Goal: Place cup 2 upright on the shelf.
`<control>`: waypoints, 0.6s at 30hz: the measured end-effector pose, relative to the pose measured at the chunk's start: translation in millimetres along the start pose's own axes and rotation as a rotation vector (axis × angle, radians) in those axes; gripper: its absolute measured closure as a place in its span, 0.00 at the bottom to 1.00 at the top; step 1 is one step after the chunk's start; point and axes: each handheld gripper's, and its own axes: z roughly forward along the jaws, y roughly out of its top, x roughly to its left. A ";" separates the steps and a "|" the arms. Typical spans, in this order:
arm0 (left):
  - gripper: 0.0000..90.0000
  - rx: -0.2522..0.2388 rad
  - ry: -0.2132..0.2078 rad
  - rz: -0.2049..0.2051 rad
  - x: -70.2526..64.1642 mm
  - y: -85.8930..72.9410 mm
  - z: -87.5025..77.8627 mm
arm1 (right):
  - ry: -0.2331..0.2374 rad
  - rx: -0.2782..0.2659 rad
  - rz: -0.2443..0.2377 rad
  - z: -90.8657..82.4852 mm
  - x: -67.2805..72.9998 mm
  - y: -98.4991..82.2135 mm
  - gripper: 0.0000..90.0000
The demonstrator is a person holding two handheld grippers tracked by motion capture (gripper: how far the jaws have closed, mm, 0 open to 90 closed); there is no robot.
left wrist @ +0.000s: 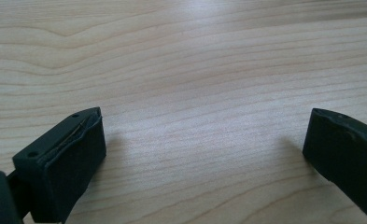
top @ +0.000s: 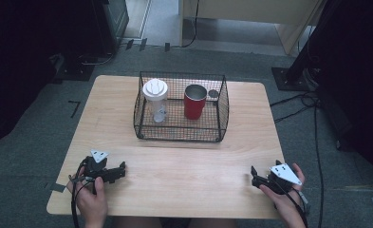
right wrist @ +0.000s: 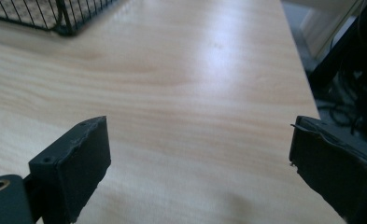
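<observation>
Grey carpet surrounds the wooden table (top: 127, 95). Held low at its near edge, the left gripper (top: 120, 171) is spread wide and empty. Inside the wire basket (top: 181, 135), the white-lidded bottle (top: 155, 99) and red cup (top: 194, 101) could be toppled if the mesh is clipped. Likewise parted with nothing between its jaws, the right gripper (top: 254, 176) is kept well apart.

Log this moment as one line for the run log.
left gripper: open, empty, on table | right gripper: open, empty | wire basket: holds red cup, clear bottle
</observation>
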 end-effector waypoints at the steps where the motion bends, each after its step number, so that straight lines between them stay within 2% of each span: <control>1: 0.00 0.002 0.000 0.001 0.1 0.1 -0.1 | 0.006 0.030 -0.002 0.6 -0.7 -0.3 0.06; 4: 0.00 0.002 0.000 0.001 0.1 0.1 -0.1 | 0.023 0.105 -0.022 3.9 0.0 -0.2 0.06; 6: 0.00 0.002 0.000 0.002 0.1 0.1 -0.2 | 0.035 0.188 -0.030 8.7 1.3 0.0 0.05; 7: 0.00 0.002 0.000 0.001 0.1 0.0 -0.1 | 0.055 0.202 -0.008 9.8 0.2 0.5 0.05; 9: 0.00 0.002 0.000 0.001 0.0 0.0 -0.1 | 0.115 0.242 0.067 12.4 -5.8 0.3 0.04; 18: 0.00 0.002 0.000 0.001 0.1 0.0 -0.1 | 0.084 0.249 0.089 14.2 -5.2 1.2 0.02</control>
